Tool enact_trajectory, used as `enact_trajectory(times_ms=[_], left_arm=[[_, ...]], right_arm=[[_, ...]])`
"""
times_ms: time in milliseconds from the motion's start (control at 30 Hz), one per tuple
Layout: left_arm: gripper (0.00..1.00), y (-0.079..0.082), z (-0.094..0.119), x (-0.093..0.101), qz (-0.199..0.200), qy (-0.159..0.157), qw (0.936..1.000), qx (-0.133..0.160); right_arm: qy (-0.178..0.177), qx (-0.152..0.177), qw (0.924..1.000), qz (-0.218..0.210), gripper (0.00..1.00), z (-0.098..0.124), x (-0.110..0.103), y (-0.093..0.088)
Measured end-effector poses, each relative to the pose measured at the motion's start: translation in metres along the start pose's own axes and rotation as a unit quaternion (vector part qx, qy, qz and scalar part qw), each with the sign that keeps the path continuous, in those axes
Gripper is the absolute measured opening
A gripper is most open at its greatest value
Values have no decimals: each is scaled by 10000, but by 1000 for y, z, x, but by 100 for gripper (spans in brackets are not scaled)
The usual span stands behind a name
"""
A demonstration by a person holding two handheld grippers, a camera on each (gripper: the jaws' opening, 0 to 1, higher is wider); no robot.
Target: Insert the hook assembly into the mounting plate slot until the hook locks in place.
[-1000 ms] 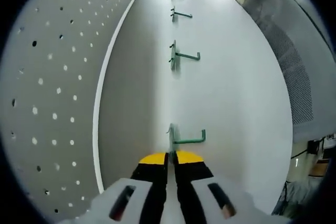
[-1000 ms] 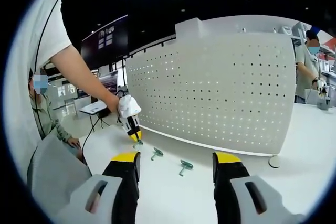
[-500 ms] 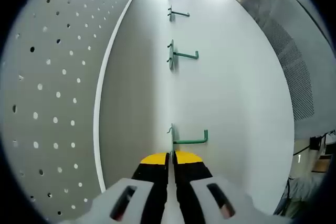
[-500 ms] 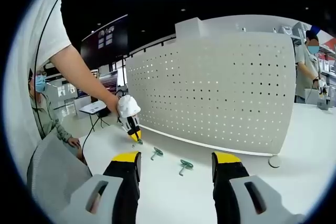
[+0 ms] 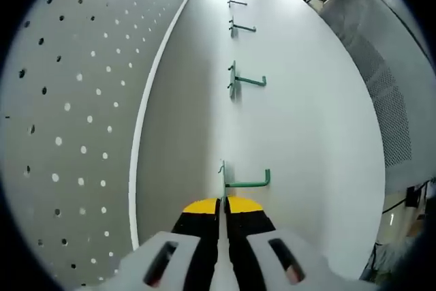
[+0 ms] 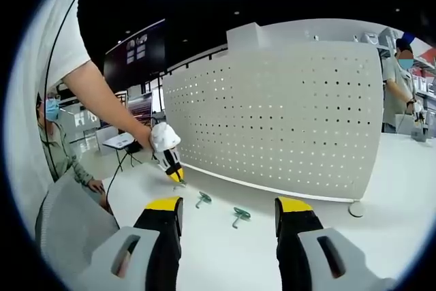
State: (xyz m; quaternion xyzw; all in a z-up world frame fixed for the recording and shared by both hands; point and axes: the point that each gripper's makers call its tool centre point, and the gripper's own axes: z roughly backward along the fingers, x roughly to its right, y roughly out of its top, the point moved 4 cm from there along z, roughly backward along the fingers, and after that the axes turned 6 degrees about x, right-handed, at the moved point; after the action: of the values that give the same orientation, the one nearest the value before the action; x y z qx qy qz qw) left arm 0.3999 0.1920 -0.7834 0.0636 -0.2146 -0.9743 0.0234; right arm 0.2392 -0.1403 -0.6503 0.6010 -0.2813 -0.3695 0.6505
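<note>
My left gripper (image 5: 223, 204) is shut on the back plate of a green hook (image 5: 244, 182), whose arm points right over the white table. The white pegboard (image 5: 68, 107) runs along the left of that view. In the right gripper view the left gripper (image 6: 178, 176) hangs just above the table at the pegboard's (image 6: 286, 114) left end, held by a person's hand. Two more green hooks (image 6: 202, 200) (image 6: 240, 215) lie on the table in front of the board. My right gripper (image 6: 228, 204) stands open, with nothing between its fingers, short of those hooks.
Three other green hooks (image 5: 242, 81) (image 5: 240, 28) (image 5: 236, 3) lie in a row further along the table. A small round white disc (image 6: 355, 209) sits by the pegboard's right end. A grey mesh chair back (image 5: 381, 86) stands beside the table. People sit and stand at both sides.
The left gripper has risen a little with the green hook in it and turned slightly toward the pegboard. The right gripper has stayed still and open.
</note>
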Motion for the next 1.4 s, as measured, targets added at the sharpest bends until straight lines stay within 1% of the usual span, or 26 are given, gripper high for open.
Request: enact_trajectory(times_ms=[67, 100, 167, 233, 267, 300, 467, 533, 567, 600, 633, 700, 733, 767, 933, 1000, 1100, 1133, 1167, 1200, 1300, 1333, 1367, 1400], left_arm=[[3, 1, 1, -1, 144, 102, 9996, 229], [3, 1, 3, -1, 192, 133, 9994, 243], [3, 3, 4, -2, 468, 266, 9976, 435], [3, 4, 7, -4, 626, 380, 9954, 613], [3, 4, 8, -4, 694, 420, 9946, 648], [3, 6, 10, -5, 733, 498, 9935, 721], [3, 11, 15, -4, 913, 688, 9877, 1065], [3, 12, 18, -2, 1110, 735, 9840, 1182], [3, 12, 19, -3, 1097, 800, 9825, 1271], [3, 12, 20, -3, 1099, 817, 9823, 1280], [3, 13, 20, -2, 1218, 857, 9796, 1349], [3, 17, 23, -1, 1136, 934, 9778, 1490], [3, 18, 24, -1, 1188, 961, 9767, 1509], [3, 19, 25, 0, 1266, 981, 9751, 1535], [3, 31, 35, 2, 1408, 1198, 9647, 1877], [3, 36, 39, 2, 1555, 1280, 9575, 2064], [3, 39, 43, 5, 1575, 1379, 9539, 2151], [3, 42, 46, 6, 1658, 1419, 9495, 2253], [3, 44, 48, 7, 1654, 1452, 9478, 2305], [3, 48, 51, 8, 1642, 1536, 9443, 2404], [3, 51, 54, 13, 1654, 1558, 9428, 2438], [3, 54, 57, 13, 1717, 1638, 9370, 2563], [3, 54, 58, 13, 1767, 1625, 9345, 2629], [3, 55, 59, 15, 1780, 1661, 9335, 2630]], right_arm=[[5, 10, 10000, -11, 52, 0, 0, 1], [2, 9, 10000, 1, 52, 0, 0, 1], [5, 14, 10000, -6, 52, 0, 0, 1], [2, 8, 10000, 2, 52, 0, 0, 1], [3, 19, 10000, -1, 52, 0, 0, 1], [2, 21, 10000, -1, 52, 0, 0, 1], [13, 22, 10000, 5, 52, 0, -1, 1], [23, 27, 10000, 1, 53, 0, -1, 1], [27, 44, 10000, 4, 53, 0, -1, 2], [35, 53, 10000, 6, 53, 0, -2, 3], [41, 49, 10000, 3, 53, 0, -2, 2], [46, 41, 10000, 22, 53, 0, -2, 2], [50, 48, 10000, 20, 53, 0, -2, 2], [54, 49, 10000, 17, 53, 0, -3, 2], [76, 38, 10000, 38, 53, 0, -4, 2], [79, 52, 10000, 29, 53, 0, -4, 3], [77, 63, 9999, 26, 53, 0, -4, 3], [81, 64, 9999, 32, 53, 0, -4, 3], [83, 64, 9999, 38, 53, 0, -4, 3], [90, 65, 9999, 39, 53, 0, -4, 3], [98, 72, 9999, 44, 53, 0, -5, 4], [98, 71, 9999, 55, 53, 0, -5, 4], [98, 71, 9999, 56, 53, 0, -5, 4], [103, 73, 9999, 50, 52, 0, -5, 4]])
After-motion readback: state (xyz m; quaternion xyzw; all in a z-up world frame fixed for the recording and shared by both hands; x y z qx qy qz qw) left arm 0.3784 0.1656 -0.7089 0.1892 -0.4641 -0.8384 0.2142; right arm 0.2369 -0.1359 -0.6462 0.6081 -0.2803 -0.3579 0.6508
